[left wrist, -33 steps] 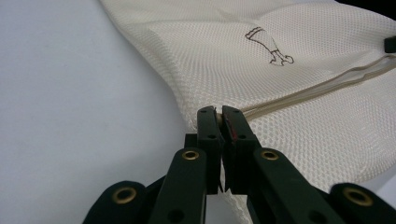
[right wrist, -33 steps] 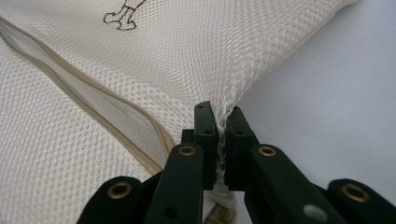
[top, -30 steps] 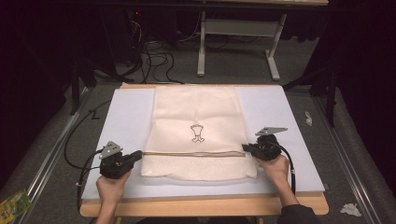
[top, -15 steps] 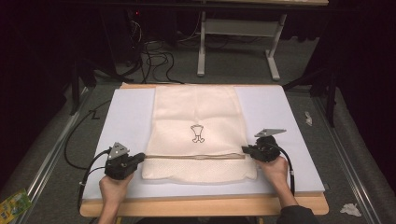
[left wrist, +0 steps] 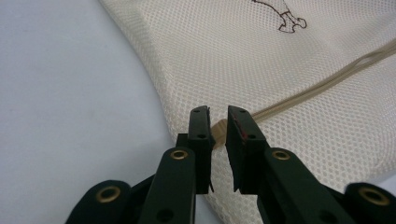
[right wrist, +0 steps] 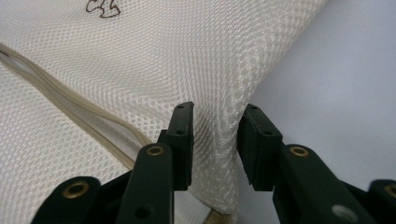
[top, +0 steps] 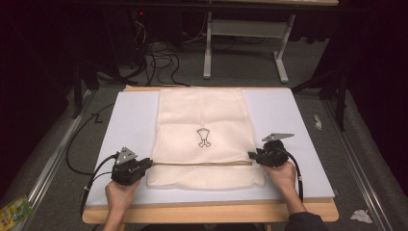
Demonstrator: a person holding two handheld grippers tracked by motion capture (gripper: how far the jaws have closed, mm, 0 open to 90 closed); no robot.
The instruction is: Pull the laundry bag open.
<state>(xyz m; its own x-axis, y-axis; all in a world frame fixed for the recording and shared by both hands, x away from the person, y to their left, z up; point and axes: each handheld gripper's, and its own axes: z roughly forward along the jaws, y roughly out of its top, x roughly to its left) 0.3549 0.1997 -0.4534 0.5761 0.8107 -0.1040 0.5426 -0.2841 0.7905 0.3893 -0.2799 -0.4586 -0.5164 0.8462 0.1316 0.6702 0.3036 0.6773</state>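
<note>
A cream mesh bag (top: 204,110) with a small dark print (top: 204,137) lies flat on a white board (top: 130,120). A tan trim line (top: 202,163) crosses it near the front. My left gripper (top: 148,164) is at the left end of that line. In the left gripper view the jaws (left wrist: 218,112) stand almost together, with the end of the tan trim (left wrist: 327,81) pinched between them. My right gripper (top: 251,156) is at the bag's right edge. Its jaws (right wrist: 217,108) stand apart around a raised fold of mesh (right wrist: 163,56), beside the trim (right wrist: 70,100).
The board rests on a wooden table (top: 207,211) whose front edge is by the person's hands. Black cables (top: 159,57) and a table frame (top: 240,29) are on the floor beyond. Crumpled paper (top: 361,215) lies at the right and a green packet (top: 14,209) at the lower left.
My left gripper has moved a little to the right, toward the bag's edge. The right gripper and the bag have barely moved.
</note>
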